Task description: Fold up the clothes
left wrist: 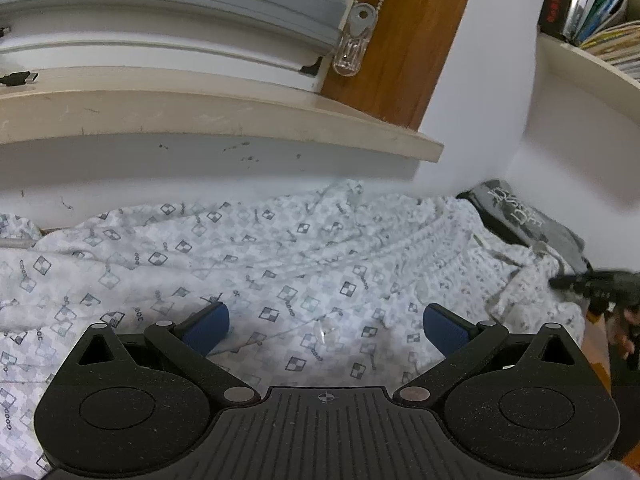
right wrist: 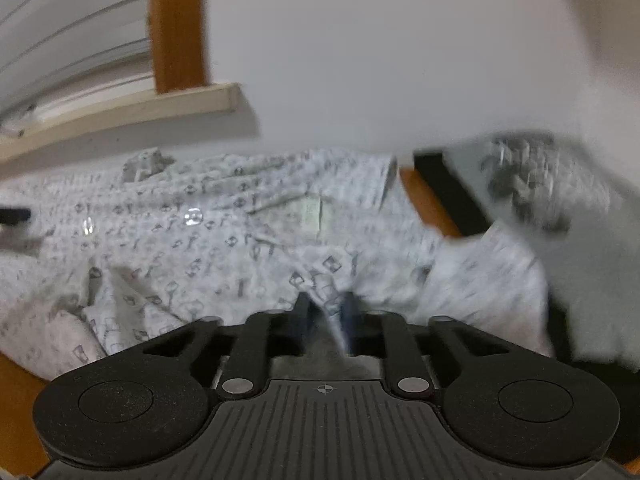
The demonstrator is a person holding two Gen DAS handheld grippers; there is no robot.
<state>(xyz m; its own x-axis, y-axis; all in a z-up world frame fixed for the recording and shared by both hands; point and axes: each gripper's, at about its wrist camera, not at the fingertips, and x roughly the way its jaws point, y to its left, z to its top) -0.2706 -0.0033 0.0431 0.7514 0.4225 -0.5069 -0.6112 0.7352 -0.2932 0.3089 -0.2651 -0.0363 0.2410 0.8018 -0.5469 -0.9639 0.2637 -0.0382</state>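
A white shirt [left wrist: 280, 256] with a small grey checked-diamond print lies crumpled across the surface below the wall. My left gripper [left wrist: 326, 316] hovers low over its middle, blue pads wide apart, open with only flat cloth beneath. In the right wrist view the same shirt [right wrist: 224, 232] shows its clear buttons, and my right gripper [right wrist: 325, 300] is shut on a raised fold of its fabric near the front edge. From the left wrist view the right gripper [left wrist: 576, 280] appears blurred at the shirt's right edge.
A grey garment with dark print [left wrist: 516, 208] lies at the back right against the wall [right wrist: 524, 184]. A window sill [left wrist: 240, 120] and wooden frame [left wrist: 400, 40] rise behind. A bookshelf [left wrist: 600, 8] stands top right. Orange-brown tabletop [right wrist: 428, 200] shows beside the shirt.
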